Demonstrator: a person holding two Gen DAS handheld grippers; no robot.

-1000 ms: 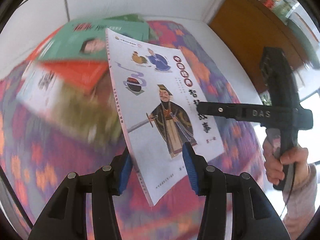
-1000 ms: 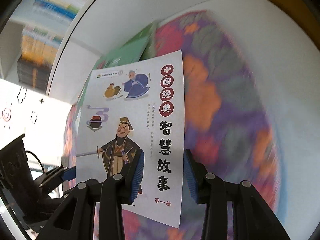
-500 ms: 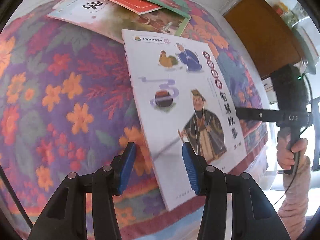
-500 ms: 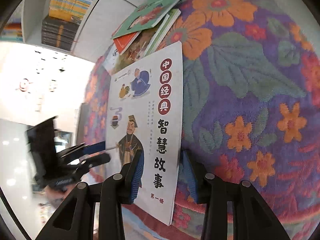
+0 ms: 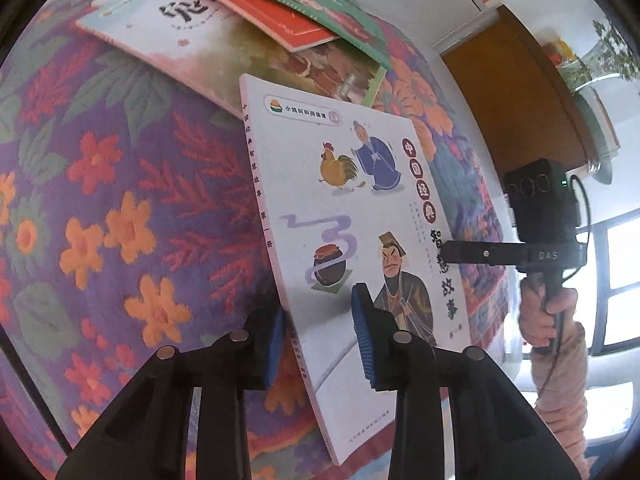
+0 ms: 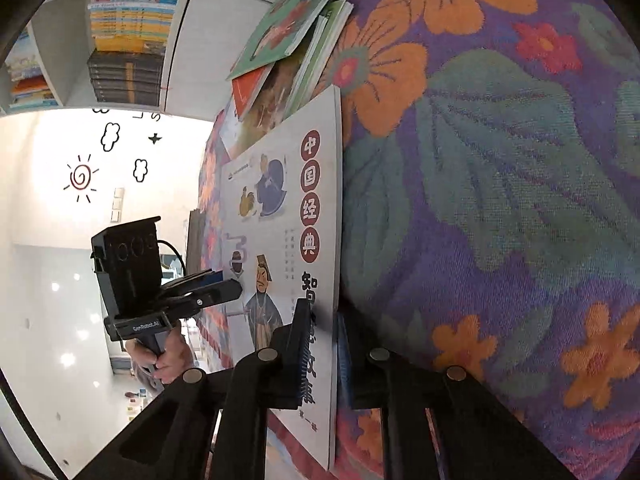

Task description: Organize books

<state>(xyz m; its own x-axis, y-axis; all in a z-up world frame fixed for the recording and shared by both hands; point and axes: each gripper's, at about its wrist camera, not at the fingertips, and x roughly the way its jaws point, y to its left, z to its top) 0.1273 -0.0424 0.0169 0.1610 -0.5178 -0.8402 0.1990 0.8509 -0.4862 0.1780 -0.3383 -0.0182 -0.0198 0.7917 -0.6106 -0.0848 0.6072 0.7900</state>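
The white picture book (image 5: 360, 216) lies at the near edge of a tabletop covered by a purple flowered cloth (image 5: 100, 184), its far corner just beside a loose stack of books (image 5: 248, 32) at 12 o'clock in the left wrist view. The left claw (image 5: 320, 340) has just been closing and is now clamped on the book's spine edge: one blue pad sits beneath that edge, the other presses on the cover beside the robed figure. The right claw (image 6: 320, 356) has also just been closing and now pinches the book's opposite long edge, one pad on the printed title column and the other under the page against the cloth. From the left wrist view the right claw comes in at 3 o'clock, with a hand (image 5: 548, 312) in a pink sleeve on its grip. From the right wrist view the left claw is at 9 o'clock, and white shelves (image 6: 120, 40) of stacked books fill 11 o'clock.
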